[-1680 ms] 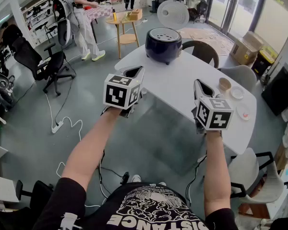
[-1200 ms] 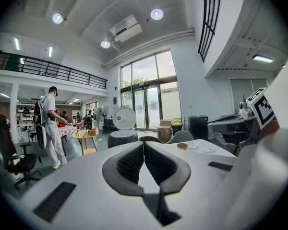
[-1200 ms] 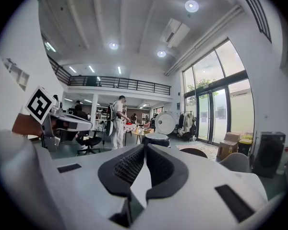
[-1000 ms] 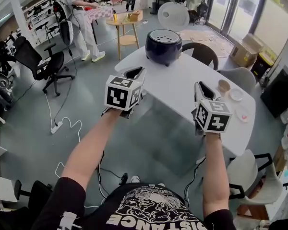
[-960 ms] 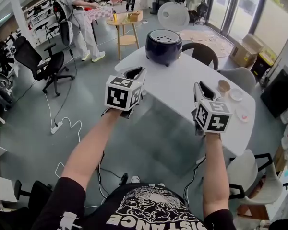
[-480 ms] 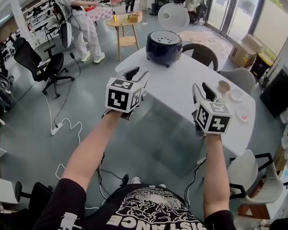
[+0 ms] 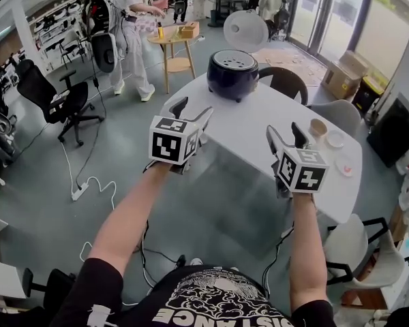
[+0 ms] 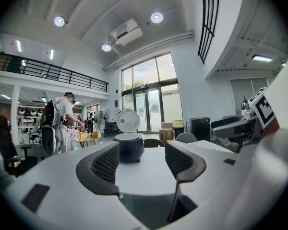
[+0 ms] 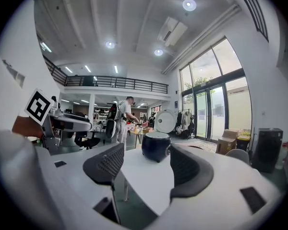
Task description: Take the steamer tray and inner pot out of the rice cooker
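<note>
Currently both tools hang in the air, well short of the rice cooker (image 7: pixel 232 73) and on its near side, neither touching it. Left tool (image 7: pixel 193 109): off to the cooker's near left, about over the edge of the white surface (image 7: pixel 259 125); jaws well apart, have just been opening, nothing but air between the pads. Its own view frames the cooker far off in the gap between the jaws. Right tool (image 7: pixel 285 132): off to the cooker's near right, above the surface; jaws likewise wide, have just been opening, empty, and the cooker again shows distant between them. Both tools point roughly level toward the cooker. The cooker is dark blue and round and stands on short feet at the far end of the surface. Its lid is down, grey on top with small vent holes, so the steamer tray and inner pot cannot be seen. A small cup (image 7: pixel 318 125) stands on the surface well to the cooker's right, on the near side. A dark chair (image 7: pixel 284 80) sits just right of the cooker, at the surface's far edge. Left of the cooker, well apart on the floor, stands a wooden side table (image 7: pixel 176 43) with a person (image 7: pixel 133 19) in white beside it.
</note>
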A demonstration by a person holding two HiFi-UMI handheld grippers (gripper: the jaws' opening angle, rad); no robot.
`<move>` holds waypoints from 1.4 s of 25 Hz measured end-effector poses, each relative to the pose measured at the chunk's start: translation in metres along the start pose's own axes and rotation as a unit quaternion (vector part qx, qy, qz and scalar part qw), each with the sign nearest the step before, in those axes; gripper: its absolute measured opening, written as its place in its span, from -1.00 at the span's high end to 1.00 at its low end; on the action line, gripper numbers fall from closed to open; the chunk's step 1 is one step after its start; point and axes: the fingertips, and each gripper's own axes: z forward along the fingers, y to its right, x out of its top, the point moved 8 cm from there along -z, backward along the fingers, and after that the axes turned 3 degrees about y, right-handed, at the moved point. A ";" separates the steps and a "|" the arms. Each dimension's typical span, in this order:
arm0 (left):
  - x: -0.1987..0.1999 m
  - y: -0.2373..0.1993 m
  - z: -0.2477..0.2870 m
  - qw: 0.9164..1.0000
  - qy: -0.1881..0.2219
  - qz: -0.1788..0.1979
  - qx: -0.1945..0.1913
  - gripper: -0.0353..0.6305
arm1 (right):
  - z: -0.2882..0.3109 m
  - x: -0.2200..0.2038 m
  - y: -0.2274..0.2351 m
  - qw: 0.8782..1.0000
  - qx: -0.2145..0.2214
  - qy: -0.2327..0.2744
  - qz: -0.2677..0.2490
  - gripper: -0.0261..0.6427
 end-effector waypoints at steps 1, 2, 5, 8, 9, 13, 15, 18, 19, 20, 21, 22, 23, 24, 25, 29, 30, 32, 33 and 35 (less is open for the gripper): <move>-0.001 -0.005 0.000 1.000 0.000 0.000 0.001 0.01 | 0.003 0.000 -0.003 1.000 -0.001 -0.001 0.001 0.01; -0.002 -0.010 0.001 1.000 0.000 0.000 0.001 -0.01 | 0.007 0.000 -0.006 1.000 -0.002 -0.001 0.001 -0.01; -0.006 -0.027 0.004 1.000 -0.004 0.002 -0.004 -0.06 | 0.020 0.000 -0.016 1.000 -0.001 -0.004 0.003 -0.08; -0.009 -0.044 0.008 1.000 -0.006 -0.002 -0.013 -0.12 | 0.036 0.002 -0.029 1.000 0.000 -0.009 0.000 -0.20; -0.009 -0.051 0.009 1.000 -0.005 -0.003 -0.015 -0.14 | 0.041 0.004 -0.034 1.000 0.000 -0.010 -0.002 -0.22; -0.011 -0.071 0.015 1.000 -0.005 -0.007 -0.024 -0.19 | 0.057 0.008 -0.047 1.000 -0.001 -0.011 -0.007 -0.32; -0.014 -0.075 0.019 1.000 -0.005 -0.008 -0.027 -0.21 | 0.063 0.006 -0.049 1.000 0.000 -0.013 -0.009 -0.35; -0.017 -0.082 0.031 0.999 -0.007 -0.005 -0.031 -0.22 | 0.077 0.004 -0.047 1.000 0.001 -0.013 -0.009 -0.36; -0.018 -0.085 0.036 0.999 -0.009 -0.005 -0.032 -0.22 | 0.083 0.003 -0.046 1.000 0.002 -0.014 -0.009 -0.36; -0.020 -0.088 0.042 0.999 -0.010 -0.005 -0.032 -0.22 | 0.090 0.002 -0.045 1.000 0.002 -0.016 -0.009 -0.36; -0.021 -0.091 0.048 0.999 -0.012 -0.005 -0.032 -0.22 | 0.097 0.000 -0.042 1.000 0.003 -0.017 -0.008 -0.36; -0.022 -0.093 0.055 0.999 -0.014 -0.004 -0.033 -0.22 | 0.104 -0.001 -0.039 1.000 0.003 -0.018 -0.007 -0.36; -0.023 -0.096 0.062 0.999 -0.016 -0.003 -0.033 -0.22 | 0.111 -0.003 -0.036 1.000 0.003 -0.019 -0.006 -0.36; -0.024 -0.100 0.071 0.999 -0.017 -0.002 -0.032 -0.22 | 0.120 -0.004 -0.032 1.000 0.004 -0.020 -0.005 -0.36; -0.025 -0.103 0.080 0.999 -0.018 -0.001 -0.032 -0.22 | 0.130 -0.006 -0.028 1.000 0.005 -0.021 -0.004 -0.36; -0.029 -0.117 0.131 0.999 -0.019 0.003 -0.026 -0.22 | 0.181 -0.015 -0.001 1.000 0.016 -0.023 -0.002 -0.36; -0.030 -0.121 0.147 1.000 -0.019 0.004 -0.024 -0.22 | 0.196 -0.017 0.007 1.000 0.019 -0.023 -0.002 -0.36; -0.030 -0.130 0.183 0.999 -0.025 0.007 -0.021 -0.22 | 0.231 -0.019 0.026 0.999 0.026 -0.023 -0.002 -0.36; -0.029 -0.135 0.202 0.999 -0.028 0.008 -0.019 -0.22 | 0.249 -0.018 0.036 0.999 0.030 -0.025 -0.002 -0.36; -0.023 -0.146 0.241 0.999 -0.035 0.009 -0.017 -0.22 | 0.287 -0.013 0.056 0.999 0.038 -0.030 -0.005 -0.36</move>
